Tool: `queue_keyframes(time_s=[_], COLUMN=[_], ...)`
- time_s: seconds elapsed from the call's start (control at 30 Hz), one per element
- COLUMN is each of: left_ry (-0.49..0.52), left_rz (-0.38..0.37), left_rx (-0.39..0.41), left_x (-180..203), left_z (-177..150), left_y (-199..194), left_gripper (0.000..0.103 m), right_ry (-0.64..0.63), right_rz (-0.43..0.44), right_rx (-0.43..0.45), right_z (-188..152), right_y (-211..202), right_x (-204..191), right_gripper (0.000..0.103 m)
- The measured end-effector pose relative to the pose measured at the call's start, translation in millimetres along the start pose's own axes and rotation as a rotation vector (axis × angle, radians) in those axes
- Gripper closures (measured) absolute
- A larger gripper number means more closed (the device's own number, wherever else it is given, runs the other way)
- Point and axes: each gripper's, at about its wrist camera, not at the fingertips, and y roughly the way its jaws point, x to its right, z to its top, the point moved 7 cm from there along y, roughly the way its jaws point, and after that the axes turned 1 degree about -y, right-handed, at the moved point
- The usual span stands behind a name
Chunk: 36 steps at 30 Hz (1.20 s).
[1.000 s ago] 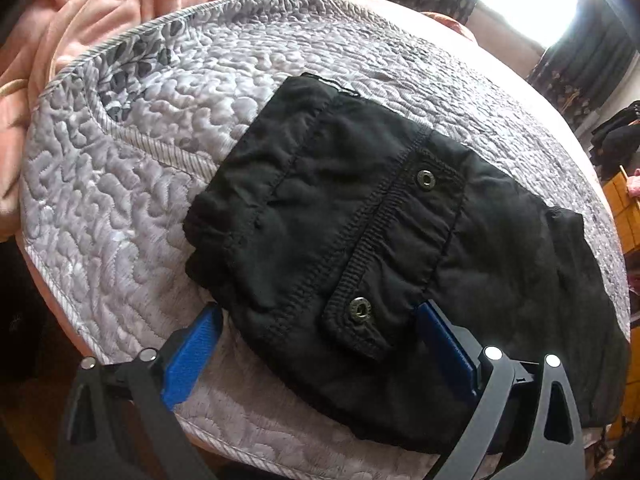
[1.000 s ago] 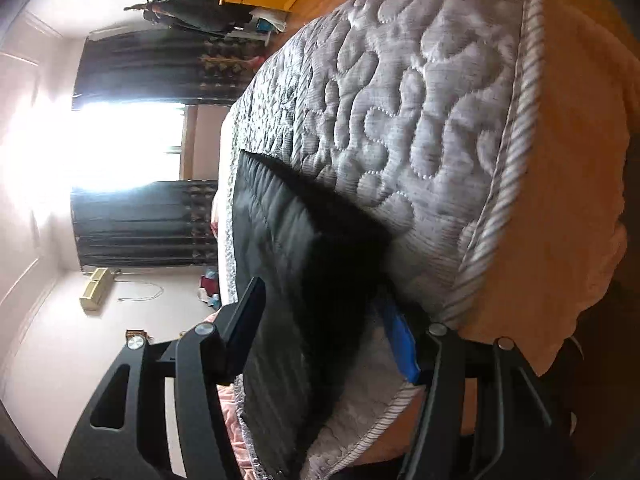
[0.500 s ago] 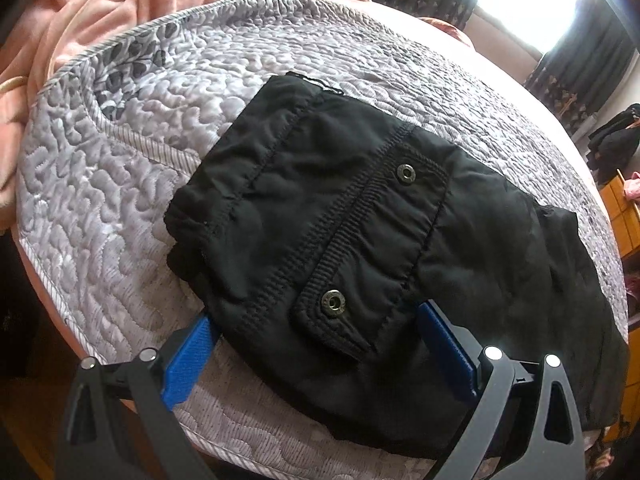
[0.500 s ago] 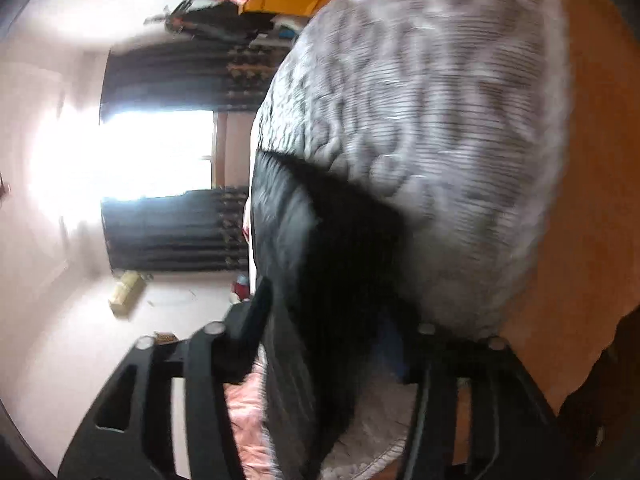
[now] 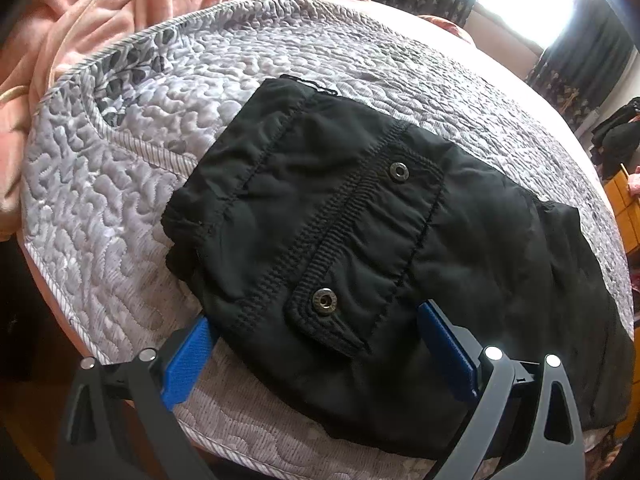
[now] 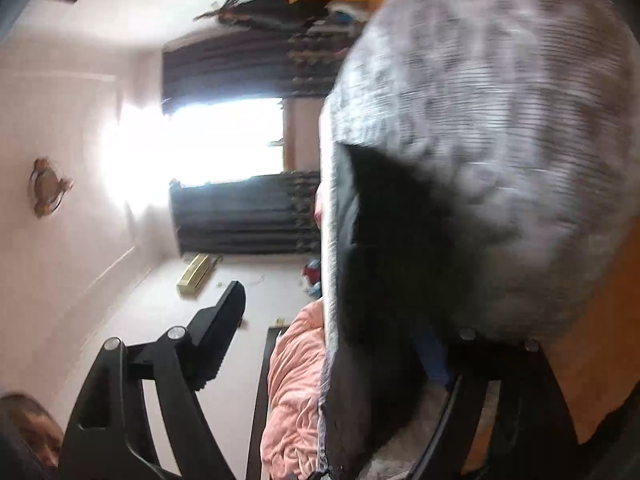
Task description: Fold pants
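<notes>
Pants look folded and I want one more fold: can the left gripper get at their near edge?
Probably yes: the left gripper is open, its blue fingers straddling the near edge of the black pants on the quilt, nothing between.

Blurred sideways view, right tongs [image 6: 340, 328] just opening wide around black pants [image 6: 384, 264] edge, grey quilt [image 6: 500, 140], pink blanket [image 6: 292, 392]

Left wrist looks down close on pants [image 5: 360, 248]; right, blurred, seemingly sideways

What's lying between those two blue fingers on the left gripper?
The folded black pants, snap-button pocket uppermost, on the grey quilt; the left wrist view shows it.
</notes>
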Motion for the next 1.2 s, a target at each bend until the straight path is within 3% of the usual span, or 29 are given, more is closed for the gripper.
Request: queue_keyframes(time_s=[0.07, 0.1, 0.2, 0.27, 0.3, 0.33, 0.37, 0.47, 0.53, 0.63, 0.73, 0.87, 0.9, 0.93, 1.07, 1.2], left_ry=[0.008, 0.01, 0.011, 0.007, 0.007, 0.007, 0.006, 0.01, 0.017, 0.019, 0.018, 0.015, 0.018, 0.019, 0.029, 0.01], left_rz=[0.004, 0.007, 0.014, 0.016, 0.017, 0.02, 0.02, 0.019, 0.018, 0.014, 0.018, 0.019, 0.02, 0.022, 0.043, 0.036], left_rx=[0.0, -0.003, -0.008, -0.006, -0.007, -0.009, -0.009, -0.007, -0.009, -0.005, -0.005, -0.005, -0.007, -0.008, -0.011, 0.006], left_x=[0.7, 1.1, 1.5, 2.0, 1.9, 1.6, 2.2, 2.6, 2.7, 3.9, 4.0, 5.3, 5.3, 5.2, 4.4, 4.5], left_z=[-1.6, -2.2, -2.1, -1.5, -1.5, -1.1, -1.2, -1.5, -1.4, -2.2, -2.9, -3.5, -3.1, -2.7, -1.0, -2.2], left_y=[-0.2, 0.6, 1.2, 0.4, 0.6, 1.0, 0.9, 0.6, 0.3, -2.4, -3.0, -4.6, -4.8, -4.2, 1.0, 2.1], left_gripper=[0.005, 0.005, 0.005, 0.005, 0.005, 0.005, 0.005, 0.005, 0.005, 0.005, 0.005, 0.005, 0.005, 0.005, 0.005, 0.005], right_ry=[-0.004, 0.005, 0.003, -0.048, -0.029, -0.001, 0.019, 0.033, 0.047, -0.02, 0.0, 0.017, 0.017, 0.019, -0.013, -0.102], right_rz=[-0.015, -0.035, -0.021, -0.077, -0.095, -0.103, -0.082, -0.054, -0.015, -0.026, -0.057, -0.106, -0.123, -0.175, -0.249, -0.299], right_rx=[-0.01, -0.02, -0.023, -0.012, -0.009, -0.006, -0.007, 0.001, 0.007, -0.012, -0.013, -0.002, -0.001, -0.004, -0.003, -0.005], right_z=[0.7, 1.8, 3.1, 0.9, 0.7, 0.1, -2.4, -3.8, -1.6, -6.4, -6.7, -7.9, -6.5, -6.3, -9.7, -13.1], right_y=[1.2, 6.7, 7.6, 1.6, -1.4, -5.3, -7.7, -8.3, -4.3, -1.4, -3.9, -6.4, -8.3, -8.6, -2.3, 8.0], right_x=[6.4, 14.1, 10.5, 11.0, 20.4, 30.9, 34.2, 29.3, 16.2, -6.8, 0.8, 12.0, 17.5, 21.2, 10.0, -29.2], right_gripper=[0.031, 0.043, 0.035, 0.049, 0.071, 0.077, 0.076, 0.06, 0.037, 0.036, 0.036, 0.054, 0.073, 0.084, 0.086, 0.087])
